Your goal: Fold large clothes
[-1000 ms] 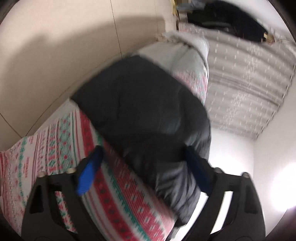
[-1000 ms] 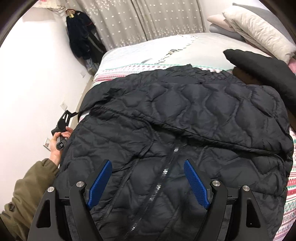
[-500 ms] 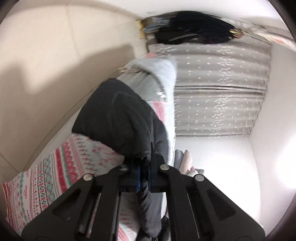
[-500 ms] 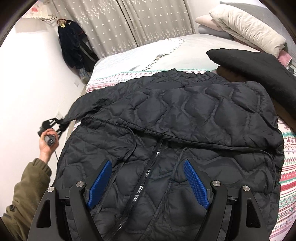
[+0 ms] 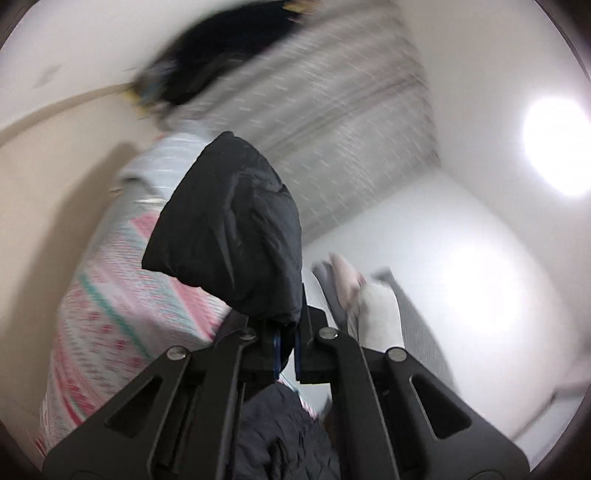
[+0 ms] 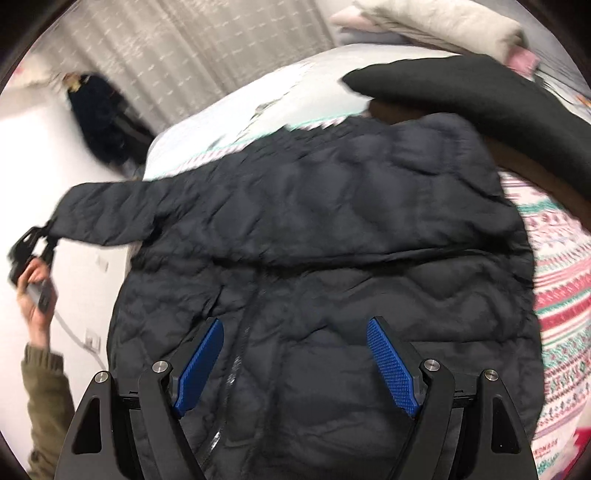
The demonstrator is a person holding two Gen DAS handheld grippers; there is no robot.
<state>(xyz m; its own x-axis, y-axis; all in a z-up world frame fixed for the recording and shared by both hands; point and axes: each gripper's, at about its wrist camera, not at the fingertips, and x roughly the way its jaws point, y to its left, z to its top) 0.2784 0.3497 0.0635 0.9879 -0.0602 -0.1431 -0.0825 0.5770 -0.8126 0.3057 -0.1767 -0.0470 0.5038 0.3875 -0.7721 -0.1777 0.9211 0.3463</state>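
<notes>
A black quilted jacket (image 6: 325, 266) lies front-up on the bed, its zipper (image 6: 236, 354) running toward me. My left gripper (image 5: 287, 349) is shut on the cuff of the jacket's sleeve (image 5: 232, 236) and holds it up off the bed. In the right wrist view that sleeve (image 6: 107, 210) stretches out to the left, past the bed's edge, to the left gripper (image 6: 31, 243) in the person's hand. My right gripper (image 6: 295, 362) is open and empty, hovering just above the jacket's lower front.
The bed has a pink and green patterned cover (image 6: 565, 295). A black cushion (image 6: 461, 96) and stacked pillows (image 6: 436, 22) lie at the far right. Curtains (image 6: 192, 48) and a dark hanging garment (image 6: 103, 114) stand behind, a white wall on the left.
My left gripper closed on the sleeve cuff and has lifted and pulled it out sideways from the bed. My right gripper has stayed open over the jacket, shifting slightly.
</notes>
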